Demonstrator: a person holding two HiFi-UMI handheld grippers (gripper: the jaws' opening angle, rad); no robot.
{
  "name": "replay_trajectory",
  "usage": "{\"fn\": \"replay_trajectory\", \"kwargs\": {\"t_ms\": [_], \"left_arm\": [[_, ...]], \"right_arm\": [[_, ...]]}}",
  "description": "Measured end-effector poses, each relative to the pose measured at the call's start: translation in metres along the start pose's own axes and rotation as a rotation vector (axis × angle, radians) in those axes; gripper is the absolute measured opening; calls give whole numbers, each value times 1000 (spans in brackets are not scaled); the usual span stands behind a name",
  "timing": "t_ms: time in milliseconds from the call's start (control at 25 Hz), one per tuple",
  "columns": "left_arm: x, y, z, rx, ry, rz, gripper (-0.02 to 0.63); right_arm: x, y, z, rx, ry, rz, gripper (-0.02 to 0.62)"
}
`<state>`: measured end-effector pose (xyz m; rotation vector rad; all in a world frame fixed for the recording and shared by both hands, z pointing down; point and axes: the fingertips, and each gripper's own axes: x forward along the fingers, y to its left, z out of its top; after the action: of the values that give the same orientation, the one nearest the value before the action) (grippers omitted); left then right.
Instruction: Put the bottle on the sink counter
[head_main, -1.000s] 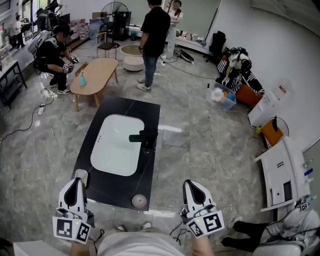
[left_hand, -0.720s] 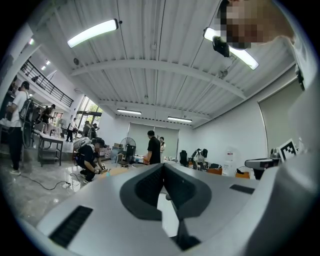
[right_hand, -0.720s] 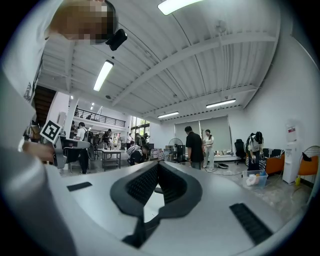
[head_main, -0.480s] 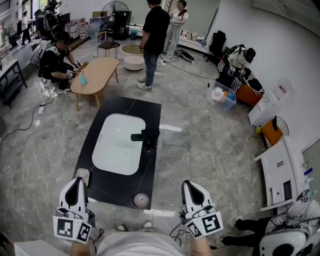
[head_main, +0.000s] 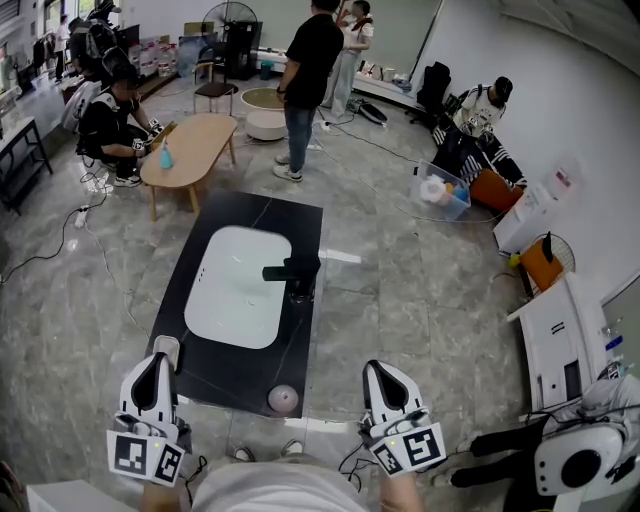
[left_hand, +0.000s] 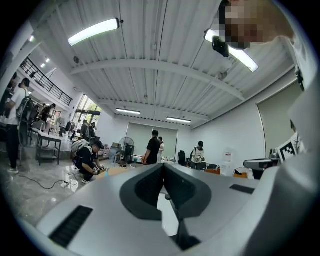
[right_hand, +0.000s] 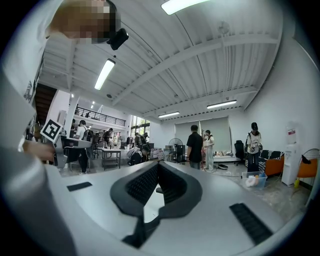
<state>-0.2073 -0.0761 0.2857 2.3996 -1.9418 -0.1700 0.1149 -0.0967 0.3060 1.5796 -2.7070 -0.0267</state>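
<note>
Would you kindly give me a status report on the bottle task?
Left claw and right claw shut, empty. Blue bottle far off on wooden table. Sink counter just ahead, nothing blocking.

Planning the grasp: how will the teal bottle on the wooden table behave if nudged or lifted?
The teal bottle stands upright and looks narrow for its height, so a sideways nudge would probably tip it. It seems small, so likely light, though its fill cannot be told. It stands near the edge of the wooden table, so tipping might send it off.
</note>
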Motion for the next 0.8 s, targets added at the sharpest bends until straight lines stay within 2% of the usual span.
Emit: {"fn": "replay_trajectory", "kwargs": {"t_ms": [800], "left_arm": [[-1,1,0,-11,4,-25,14]], "right_arm": [[-4,9,3,-26,15,-9,11]]}}
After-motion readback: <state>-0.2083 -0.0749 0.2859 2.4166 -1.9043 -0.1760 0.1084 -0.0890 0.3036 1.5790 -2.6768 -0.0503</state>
